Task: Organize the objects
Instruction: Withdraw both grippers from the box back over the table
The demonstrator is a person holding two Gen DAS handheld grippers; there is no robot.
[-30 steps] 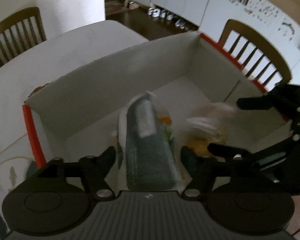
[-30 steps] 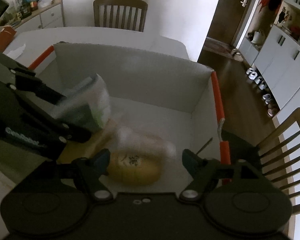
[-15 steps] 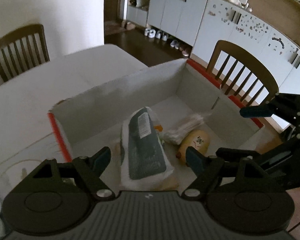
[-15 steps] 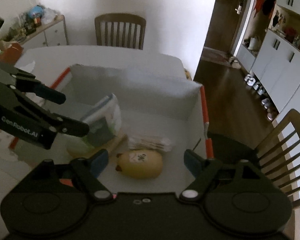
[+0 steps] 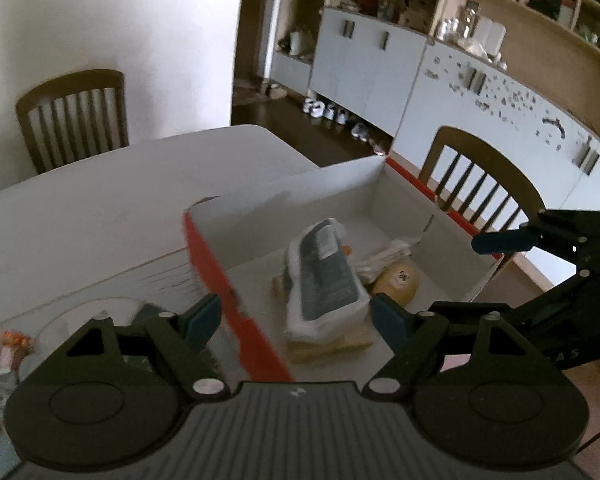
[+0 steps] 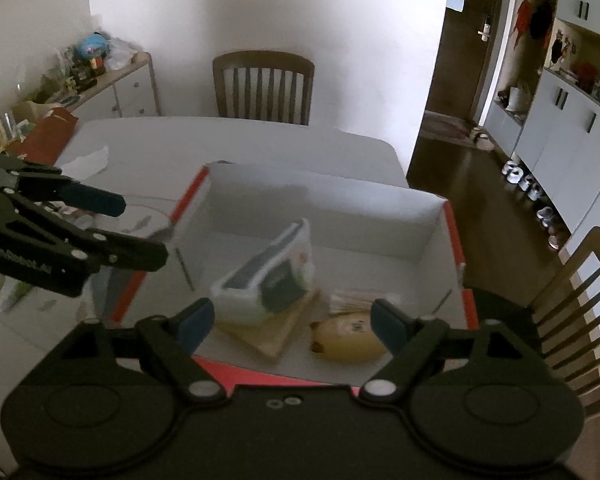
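Note:
A white cardboard box with orange-red edges (image 5: 204, 252) (image 6: 452, 232) stands on the white table. Inside lie a white and dark green packet (image 5: 324, 276) (image 6: 268, 280) on a tan board (image 6: 276, 332), a yellow banana-like toy (image 5: 396, 280) (image 6: 348, 336) and a folded white bundle (image 5: 388, 252) (image 6: 356, 298). My left gripper (image 5: 298, 316) is open and empty above the box's left edge; it also shows in the right wrist view (image 6: 140, 228). My right gripper (image 6: 292, 320) is open and empty above the box's near edge; it also shows in the left wrist view (image 5: 476, 276).
Wooden chairs stand at the far side (image 6: 264, 84) and the right side (image 5: 480, 176) of the table. Small items (image 5: 4, 344) and a clear round lid (image 5: 84, 312) lie left of the box. A cluttered sideboard (image 6: 92, 76) stands at the back left.
Both grippers have risen and pulled back out of the box, leaving the packet and the yellow toy lying inside. The left gripper has shifted left over the box's edge.

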